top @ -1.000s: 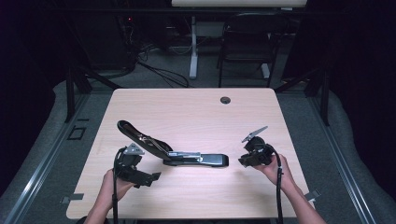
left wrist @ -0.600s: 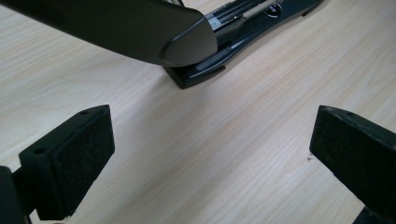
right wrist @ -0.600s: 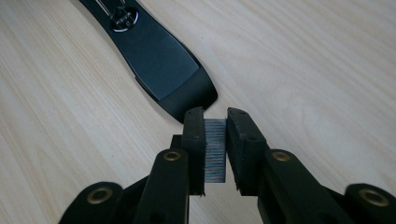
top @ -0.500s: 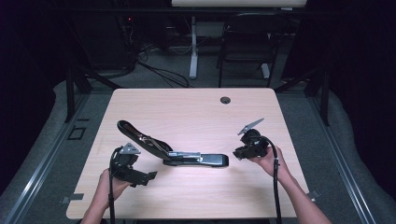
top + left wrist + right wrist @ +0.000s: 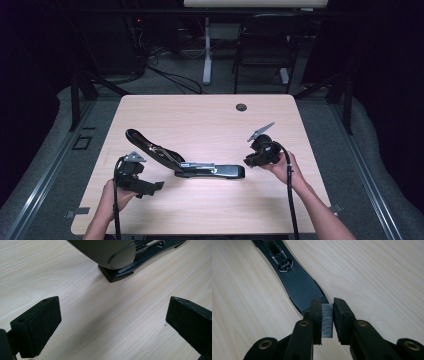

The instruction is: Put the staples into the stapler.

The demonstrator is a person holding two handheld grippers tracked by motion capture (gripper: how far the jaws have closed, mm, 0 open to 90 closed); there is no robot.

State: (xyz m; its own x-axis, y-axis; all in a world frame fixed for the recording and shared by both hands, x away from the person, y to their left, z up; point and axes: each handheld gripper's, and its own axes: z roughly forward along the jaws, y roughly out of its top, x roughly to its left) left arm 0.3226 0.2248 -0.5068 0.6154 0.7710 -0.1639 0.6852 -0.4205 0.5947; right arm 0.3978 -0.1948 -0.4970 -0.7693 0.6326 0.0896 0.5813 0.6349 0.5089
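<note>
Right gripper [image 5: 327, 315] is pinching a strip of staples [image 5: 327, 320] just off the stapler's [image 5: 185, 162] base tip. Left gripper [image 5: 112, 322] hangs wide apart, holding nothing, near the raised handle end. Stapler lies opened mid-table [image 5: 210, 120], long axis running left-right, lid angled up toward the far left.

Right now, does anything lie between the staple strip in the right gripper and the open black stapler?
Nothing visible: the right gripper holds the silver staple strip just short of the open black stapler's base, bare table between.
</note>
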